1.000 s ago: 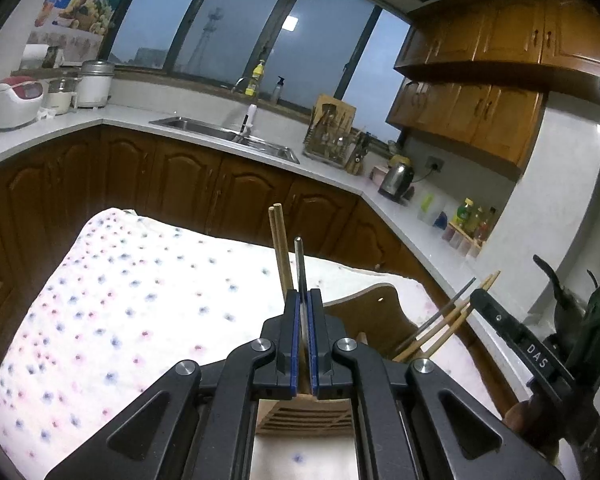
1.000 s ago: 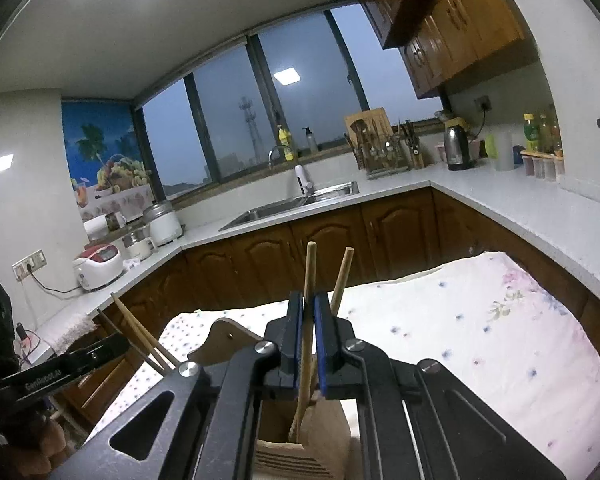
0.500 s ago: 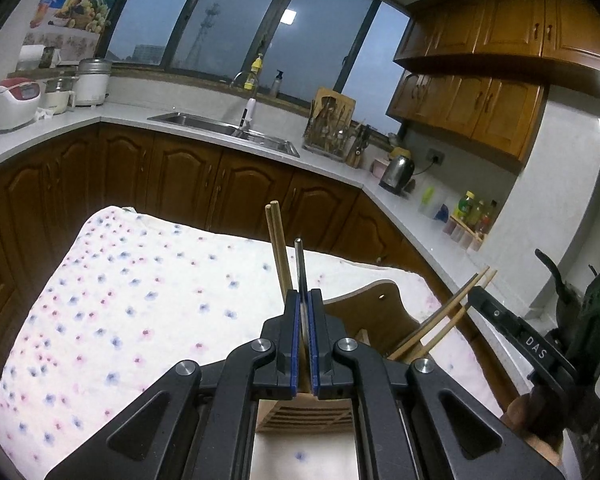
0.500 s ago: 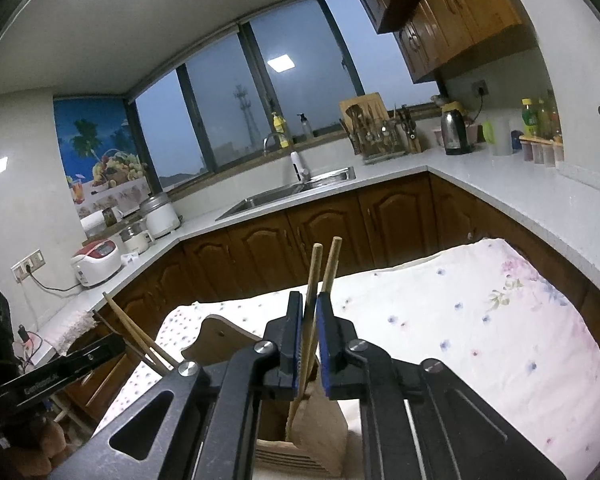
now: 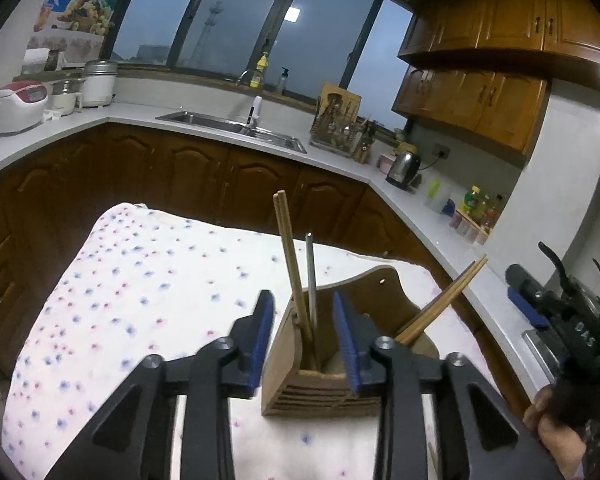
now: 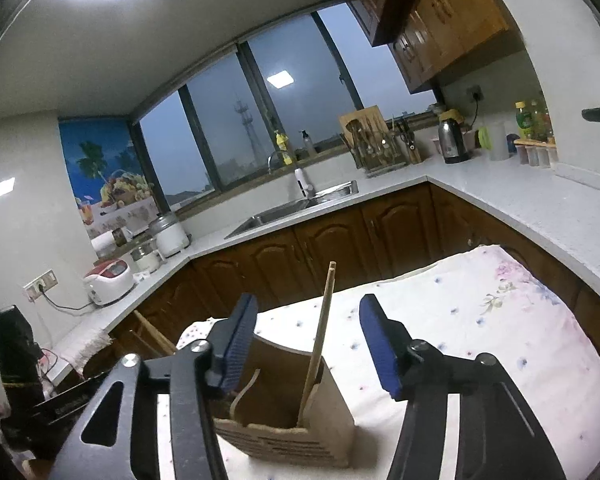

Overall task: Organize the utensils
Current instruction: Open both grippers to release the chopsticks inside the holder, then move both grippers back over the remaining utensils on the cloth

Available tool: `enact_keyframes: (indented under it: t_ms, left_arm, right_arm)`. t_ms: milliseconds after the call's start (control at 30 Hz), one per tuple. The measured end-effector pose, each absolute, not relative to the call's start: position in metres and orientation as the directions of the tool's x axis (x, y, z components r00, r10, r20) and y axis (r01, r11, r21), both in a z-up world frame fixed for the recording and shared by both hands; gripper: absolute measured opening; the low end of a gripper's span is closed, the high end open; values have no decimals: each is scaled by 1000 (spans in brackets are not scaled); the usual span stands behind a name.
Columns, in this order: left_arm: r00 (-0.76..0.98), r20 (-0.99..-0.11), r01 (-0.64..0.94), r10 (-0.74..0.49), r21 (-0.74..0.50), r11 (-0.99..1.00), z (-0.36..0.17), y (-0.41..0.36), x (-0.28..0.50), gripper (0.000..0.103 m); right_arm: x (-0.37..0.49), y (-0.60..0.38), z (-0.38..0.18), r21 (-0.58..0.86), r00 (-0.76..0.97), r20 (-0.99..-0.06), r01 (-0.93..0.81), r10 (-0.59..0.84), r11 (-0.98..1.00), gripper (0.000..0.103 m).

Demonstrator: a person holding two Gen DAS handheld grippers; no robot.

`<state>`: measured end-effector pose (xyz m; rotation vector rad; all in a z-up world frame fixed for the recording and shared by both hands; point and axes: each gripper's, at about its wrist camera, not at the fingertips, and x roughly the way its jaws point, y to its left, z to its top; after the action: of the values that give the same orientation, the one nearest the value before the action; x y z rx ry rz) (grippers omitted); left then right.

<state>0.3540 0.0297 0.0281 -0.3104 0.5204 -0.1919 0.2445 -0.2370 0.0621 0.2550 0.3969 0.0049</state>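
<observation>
Left gripper (image 5: 303, 328): matte black angular arms with triangular cut-outs, silver round screw heads at the joints, blue ribbed pads (image 5: 262, 336) lining the fingers. Right gripper (image 6: 308, 344) matches it, its black body printed with white letters "DAS". Bare skin of a hand (image 5: 548, 428) shows beneath.

You're in a home kitchen. A sink (image 5: 236, 126) sits in the counter (image 6: 520, 196) under the window, with wooden cabinets (image 5: 500, 64), a kettle (image 6: 452, 142) and a rice cooker (image 5: 14, 106).

Table under floral cloth (image 5: 140, 300) carries wooden utensil holder (image 5: 320, 392), standing upright.
</observation>
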Motion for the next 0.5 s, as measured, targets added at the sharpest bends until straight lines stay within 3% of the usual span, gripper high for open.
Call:
enact_keyframes:
  t_ms: [100,200,500]
  left_arm:
    - [861,-456,78,-227,-322,944,30,31,337,66]
    - [862,-463,59,-206,-312,948,31,32,318,79]
    - [848,-494,48,-194,-294,955,35,27,249,85]
  right_arm:
    - [228,-235,65,247,924,-376,29,68,969,78]
    - [211,-232,65,245,922,-380,17,80,969,80]
    - [158,-226,66,233,914,-394,-2,97,972,86]
